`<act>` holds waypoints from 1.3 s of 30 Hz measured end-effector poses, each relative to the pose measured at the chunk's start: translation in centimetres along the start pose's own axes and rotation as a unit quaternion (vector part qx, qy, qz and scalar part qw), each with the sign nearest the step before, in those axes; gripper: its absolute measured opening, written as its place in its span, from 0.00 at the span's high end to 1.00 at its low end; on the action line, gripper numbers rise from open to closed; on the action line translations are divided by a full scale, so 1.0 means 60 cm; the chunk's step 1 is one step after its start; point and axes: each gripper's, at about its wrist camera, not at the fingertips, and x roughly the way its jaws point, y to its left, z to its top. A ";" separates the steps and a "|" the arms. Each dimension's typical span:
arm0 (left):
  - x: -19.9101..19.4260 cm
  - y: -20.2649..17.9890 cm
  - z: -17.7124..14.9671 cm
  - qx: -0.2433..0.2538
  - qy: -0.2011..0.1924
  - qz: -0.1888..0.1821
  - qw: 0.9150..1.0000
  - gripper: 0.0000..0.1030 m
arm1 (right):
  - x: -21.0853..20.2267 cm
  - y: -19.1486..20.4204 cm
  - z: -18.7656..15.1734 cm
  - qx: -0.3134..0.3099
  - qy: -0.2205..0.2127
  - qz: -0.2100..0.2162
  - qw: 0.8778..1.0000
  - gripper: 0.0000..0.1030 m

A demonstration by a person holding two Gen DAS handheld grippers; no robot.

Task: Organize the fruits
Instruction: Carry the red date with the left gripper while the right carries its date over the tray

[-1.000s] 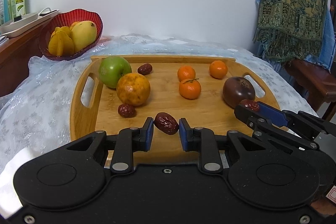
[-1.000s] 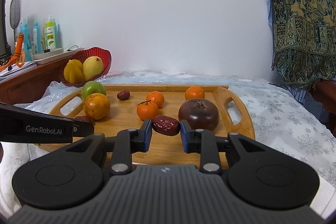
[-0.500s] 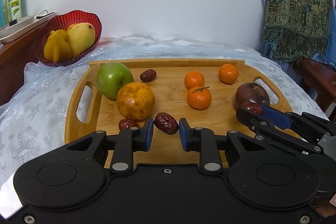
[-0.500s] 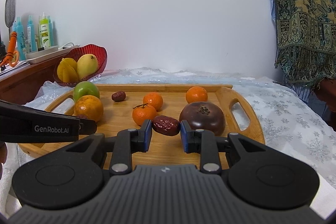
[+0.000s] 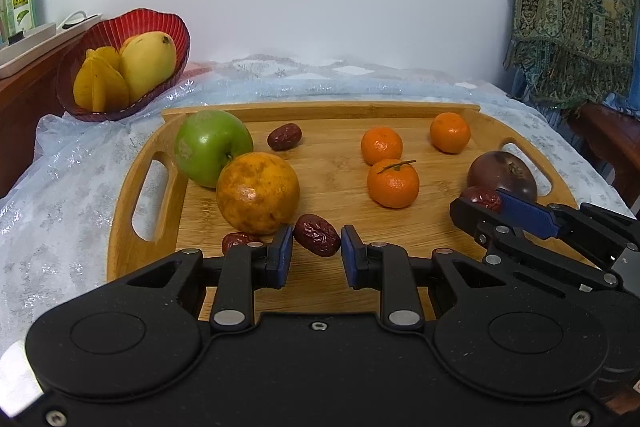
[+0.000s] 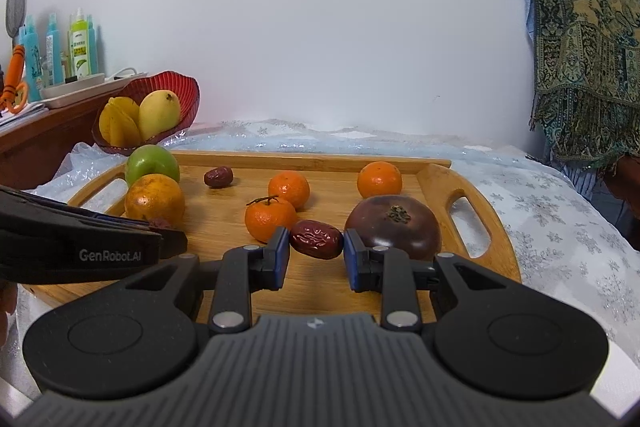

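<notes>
A wooden tray [image 5: 120, 219] [image 6: 464, 183] holds a green apple [image 5: 212, 147], a large orange [image 5: 258, 193], three mandarins [image 5: 393, 183], a dark purple fruit [image 5: 504, 173] [image 6: 394, 227] and loose red dates [image 5: 284, 137]. My left gripper [image 5: 316, 242] is shut on a red date [image 5: 317, 241], held just above the tray's near side next to the large orange. My right gripper [image 6: 316, 239] is shut on another red date [image 6: 316, 239], left of the purple fruit; it also shows in the left wrist view [image 5: 486, 201].
A red bowl [image 5: 116, 35] [image 6: 188, 91] with a mango and starfruit stands at the back left on a shiny blue-white cloth [image 5: 60, 187]. A wooden shelf with bottles [image 6: 78, 45] lies left. A patterned shawl [image 5: 576, 3] hangs at the right.
Both grippers have moved forward over the tray with their dates still held; the fruit looks nearer. The left one has drifted toward the large orange.
</notes>
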 end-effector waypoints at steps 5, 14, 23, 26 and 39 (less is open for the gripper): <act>0.009 0.001 0.000 0.000 0.002 0.003 1.000 0.76 | 0.007 0.002 0.000 -0.003 0.006 0.002 1.000 0.67; 0.021 -0.002 -0.003 0.003 0.008 0.007 1.000 0.76 | 0.019 0.010 -0.001 -0.017 0.024 0.009 1.000 0.67; 0.029 -0.004 -0.004 0.005 0.007 0.007 1.000 0.76 | 0.030 0.012 -0.002 -0.020 0.041 0.011 0.999 0.66; 0.029 -0.005 -0.005 0.009 0.005 0.008 1.000 0.76 | 0.034 0.011 -0.003 -0.018 0.046 0.013 0.999 0.66; 0.028 -0.002 -0.005 -0.002 0.006 0.008 1.000 0.75 | 0.041 0.015 -0.004 -0.023 0.057 0.015 0.998 0.66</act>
